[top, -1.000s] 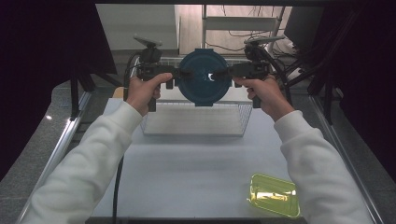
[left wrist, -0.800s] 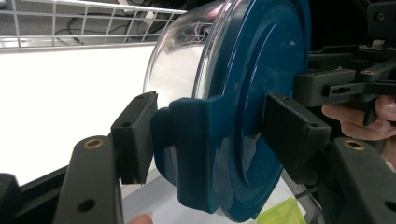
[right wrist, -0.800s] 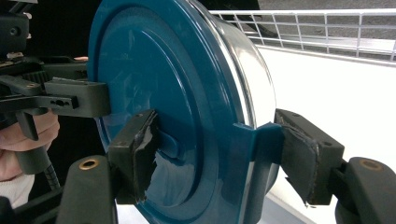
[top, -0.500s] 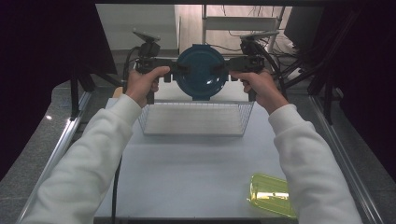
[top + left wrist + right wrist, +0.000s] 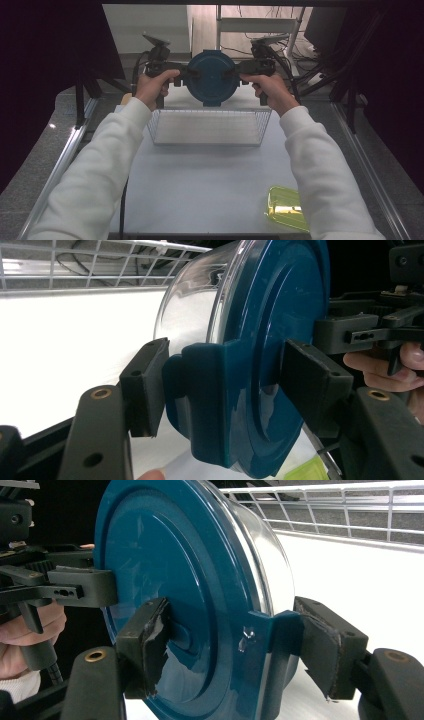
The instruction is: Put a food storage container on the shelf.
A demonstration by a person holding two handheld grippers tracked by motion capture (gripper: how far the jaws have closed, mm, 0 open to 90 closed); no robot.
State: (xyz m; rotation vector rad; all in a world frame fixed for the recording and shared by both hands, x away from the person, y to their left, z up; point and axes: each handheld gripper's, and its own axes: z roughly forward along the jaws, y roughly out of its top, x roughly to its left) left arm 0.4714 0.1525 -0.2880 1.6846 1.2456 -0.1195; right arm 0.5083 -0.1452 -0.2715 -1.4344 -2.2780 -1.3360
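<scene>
A round clear container [image 5: 212,77] with a dark blue lid hangs in the air over the far rim of a wire basket [image 5: 207,142]. It is turned on edge, with the lid facing the person. My left gripper [image 5: 187,74] is shut on the lid's left latch tab and my right gripper [image 5: 236,72] on the right one. In the left gripper view my left gripper [image 5: 225,385] has its pads pressed on the blue tab of the container [image 5: 260,340]. In the right gripper view my right gripper [image 5: 235,645] clamps the opposite tab of the container [image 5: 165,555].
The wire basket stands at the far middle of the white table [image 5: 210,185]. A yellow-green lid [image 5: 287,207] lies at the near right corner. Metal rails [image 5: 65,160] run along both sides of the table, and cables and dark stands lie behind it.
Both hands have carried the container a little farther from the person, over the basket's far side. The grips look the same.
</scene>
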